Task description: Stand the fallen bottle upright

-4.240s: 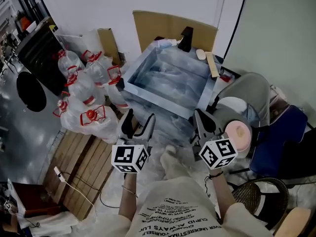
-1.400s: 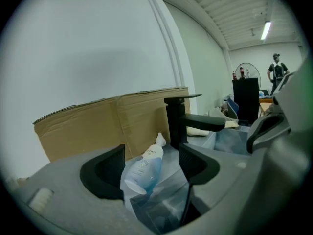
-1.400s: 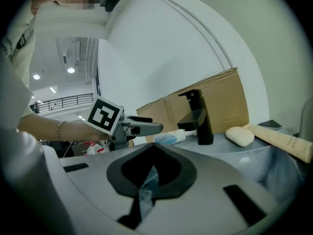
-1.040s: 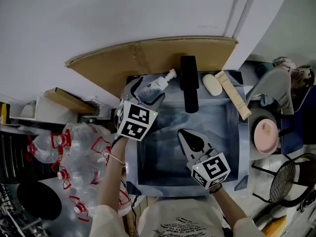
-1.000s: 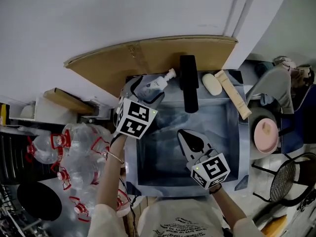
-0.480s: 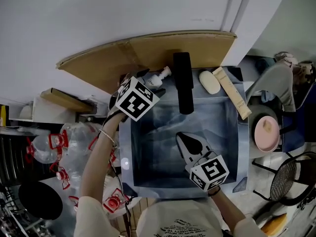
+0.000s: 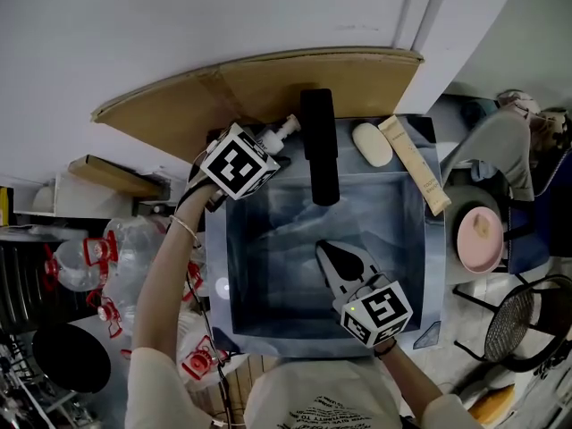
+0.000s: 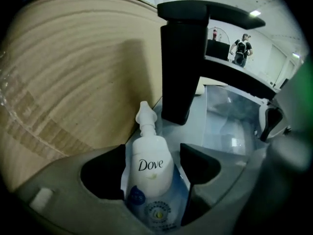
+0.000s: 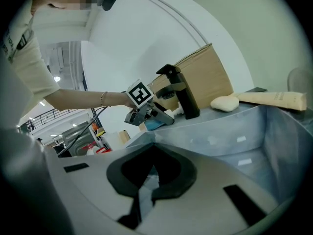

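Note:
A white and blue Dove pump bottle (image 8: 148, 166) sits between the two pads of my left gripper (image 8: 151, 173), which is shut on its body, the pump pointing away toward the black faucet (image 8: 183, 62). In the head view the left gripper (image 7: 261, 148) is at the sink's back left corner, and only the bottle's pump (image 7: 284, 130) shows past the marker cube. From the right gripper view the bottle (image 9: 159, 120) looks tilted, not upright. My right gripper (image 7: 334, 252) hangs over the basin, shut on nothing, fingertips together (image 9: 150, 181).
The steel sink (image 7: 427, 239) is backed by a cardboard sheet (image 7: 268, 83). A soap bar (image 7: 372, 144) and a beige tube (image 7: 413, 164) lie on its back right rim. Several water jugs (image 7: 112, 248) crowd the floor at left; a pink bowl (image 7: 481, 239) sits at right.
The left gripper has turned and moved toward the back left corner with the bottle in it. The right gripper has stayed over the basin.

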